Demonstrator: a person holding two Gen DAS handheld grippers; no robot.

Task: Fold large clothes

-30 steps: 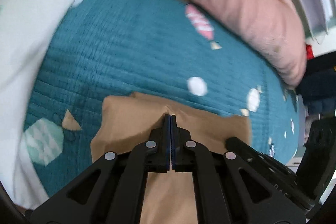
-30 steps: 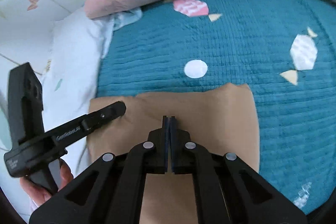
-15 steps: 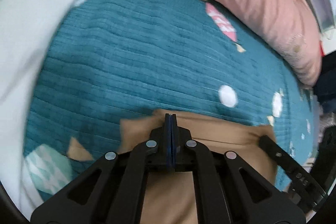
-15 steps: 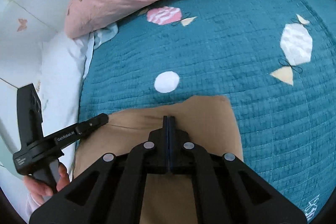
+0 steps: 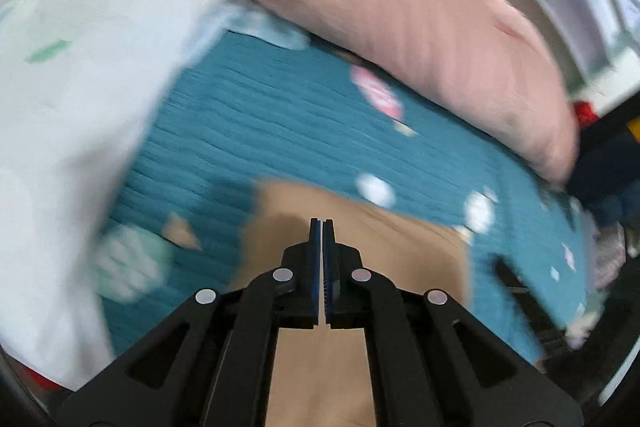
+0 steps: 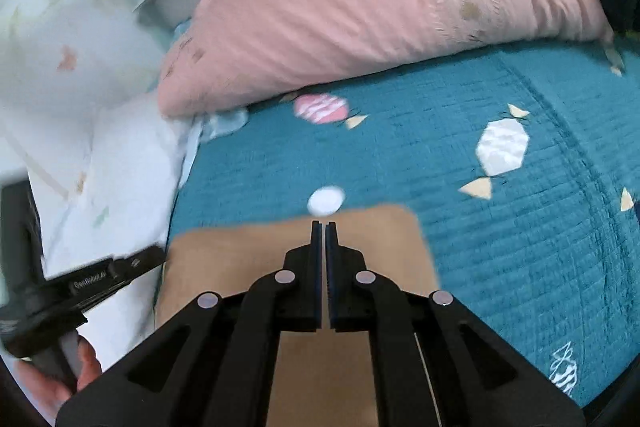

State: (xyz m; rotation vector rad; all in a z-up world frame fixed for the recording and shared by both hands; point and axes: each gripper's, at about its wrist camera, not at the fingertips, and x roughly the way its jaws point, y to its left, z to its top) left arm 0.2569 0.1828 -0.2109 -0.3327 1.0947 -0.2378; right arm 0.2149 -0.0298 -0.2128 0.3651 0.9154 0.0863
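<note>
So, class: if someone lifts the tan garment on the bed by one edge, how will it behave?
Probably floppy: the tan garment lies flat, following the teal quilt. Likely light, since it looks thin. Probably not slippery, as the fabric looks matte.

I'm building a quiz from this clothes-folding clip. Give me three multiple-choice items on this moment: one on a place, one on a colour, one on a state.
1. Where does the pink pillow lie?
A. at the far edge of the quilt, beyond the garment
B. on top of the garment
C. under the garment

2. What colour is the garment on the teal quilt?
A. white
B. tan
C. red

3. How do the right tongs stand?
A. wide open
B. shut
C. clamped on the pillow

Answers:
1. A, the pillow borders the quilt's far side, apart from the garment.
2. B, the cloth is plain tan in both views.
3. B, the jaws stand nearly together; whether cloth is pinched between them cannot be told.
</note>
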